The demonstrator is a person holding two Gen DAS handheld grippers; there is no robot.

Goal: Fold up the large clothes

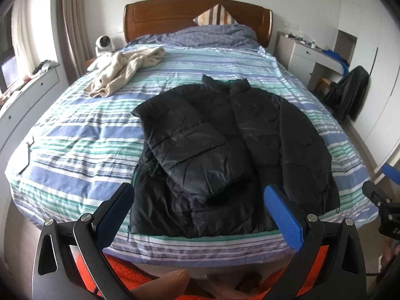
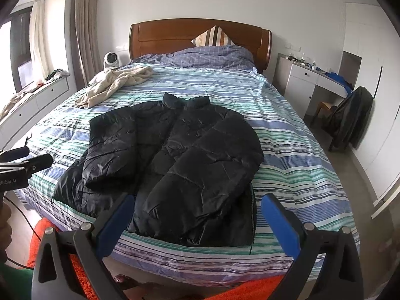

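A black puffer jacket [image 1: 225,140] lies front up near the foot of the striped bed [image 1: 82,135], collar toward the headboard. Its left sleeve is folded in across the chest; the right sleeve lies along its side. In the right wrist view the same jacket [image 2: 175,160] fills the near half of the bed [image 2: 300,155]. My left gripper [image 1: 200,195] hangs open above the jacket's hem, holding nothing. My right gripper [image 2: 197,205] is open too, above the hem's right part. Each gripper shows at the edge of the other's view.
A crumpled cream garment [image 1: 122,68] lies at the far left of the bed, pillows [image 1: 215,17] against the wooden headboard. A white fan [image 1: 103,43] stands left of the bed, a white desk [image 2: 307,80] and a chair with a dark coat [image 2: 350,120] to the right. Orange fabric [image 2: 75,270] is below.
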